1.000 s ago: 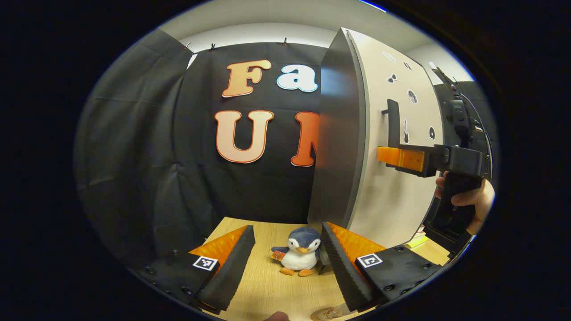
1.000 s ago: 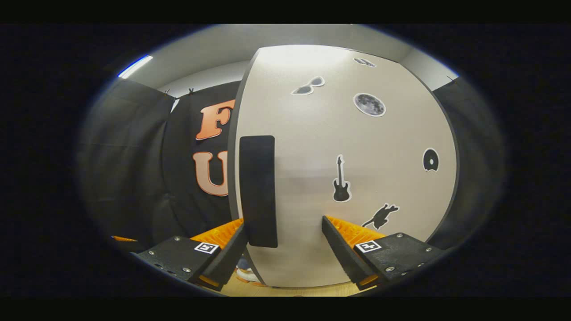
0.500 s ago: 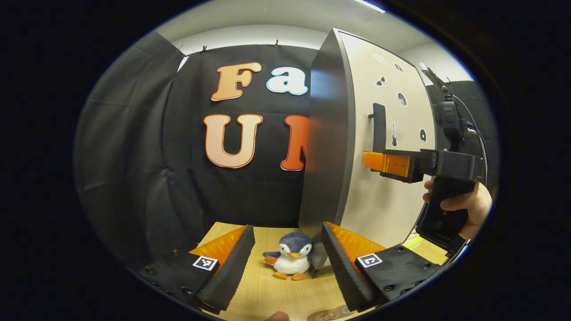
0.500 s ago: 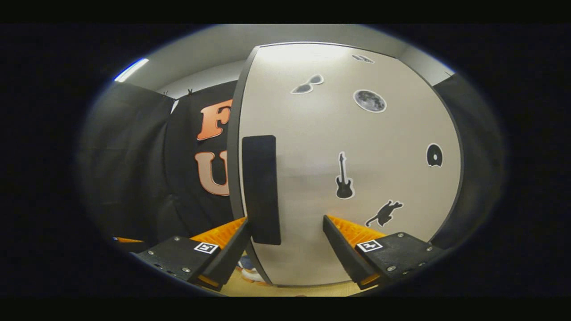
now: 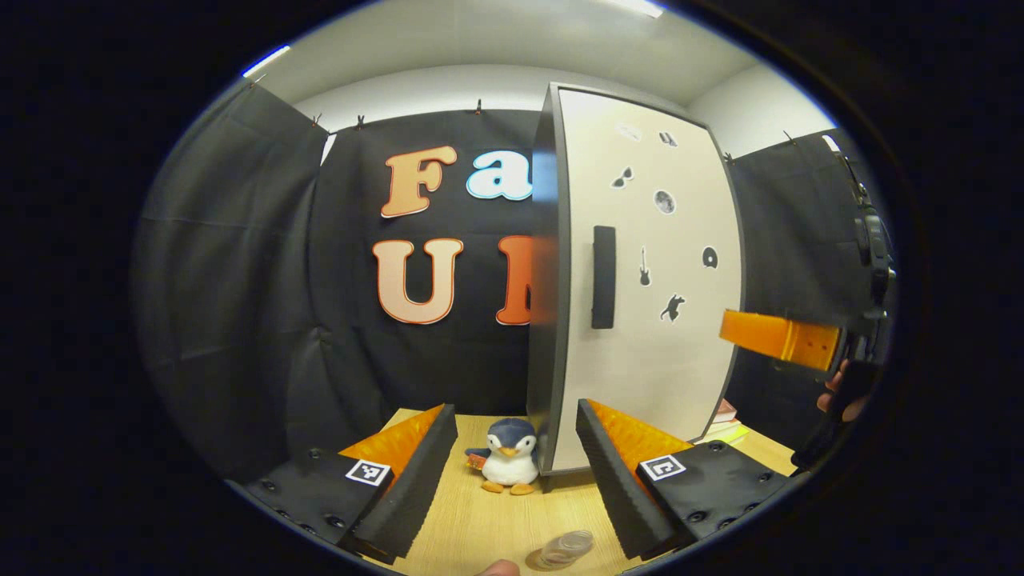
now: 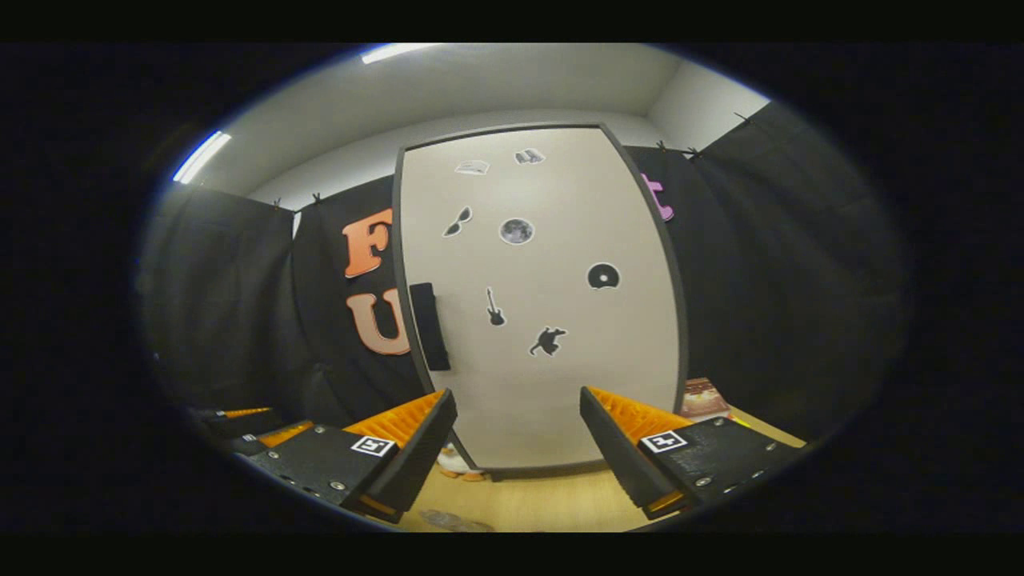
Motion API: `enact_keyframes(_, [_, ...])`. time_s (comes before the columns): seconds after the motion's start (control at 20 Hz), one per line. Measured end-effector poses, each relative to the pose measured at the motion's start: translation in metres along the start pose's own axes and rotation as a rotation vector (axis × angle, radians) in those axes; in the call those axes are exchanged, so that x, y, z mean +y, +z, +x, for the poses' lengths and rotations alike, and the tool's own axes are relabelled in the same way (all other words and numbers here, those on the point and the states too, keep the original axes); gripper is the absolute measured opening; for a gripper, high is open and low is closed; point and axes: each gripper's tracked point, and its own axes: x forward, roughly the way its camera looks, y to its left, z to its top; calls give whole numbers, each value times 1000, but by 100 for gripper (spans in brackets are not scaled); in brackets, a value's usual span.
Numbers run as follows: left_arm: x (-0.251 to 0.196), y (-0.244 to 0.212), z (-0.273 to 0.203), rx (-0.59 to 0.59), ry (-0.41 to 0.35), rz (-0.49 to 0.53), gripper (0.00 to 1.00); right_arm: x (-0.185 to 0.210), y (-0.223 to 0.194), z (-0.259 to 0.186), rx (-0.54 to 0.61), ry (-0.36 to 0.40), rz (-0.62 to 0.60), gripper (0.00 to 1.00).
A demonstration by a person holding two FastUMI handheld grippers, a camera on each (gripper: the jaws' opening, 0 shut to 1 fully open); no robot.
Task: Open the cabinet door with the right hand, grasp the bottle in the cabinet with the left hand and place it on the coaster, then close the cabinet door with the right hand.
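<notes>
The cabinet stands at the back of the wooden table, and its beige door with stickers lies flush against the dark body. The black handle runs down the door's left edge. My left gripper is open with nothing between its fingers, back from the cabinet. My right gripper is open too, facing the door from a distance; it shows at the right in the left gripper view, held by a hand. A small clear round object sits on the table near me; I cannot tell what it is.
A penguin plush stands on the table at the cabinet's left front corner. A stack of books lies to the right of the cabinet. Black cloth walls close in the back and both sides.
Both grippers have drawn back from the cabinet, which now looks smaller. The right gripper, earlier open right at the handle, is now well clear of the door.
</notes>
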Motion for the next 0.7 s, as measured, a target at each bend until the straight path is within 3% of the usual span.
enact_keyframes(0.05, [-8, 4, -9, -2, 0, -3, 100, -9, -1, -17, 3, -4, -14, 96])
enact_keyframes(0.3, [-36, 23, -52, -24, 12, -1, 98, -36, 1, -76, 12, -17, -89, 95])
enact_keyframes(0.7, [-45, 30, -89, -44, 62, 26, 97, -43, 14, -103, -3, -11, -117, 96])
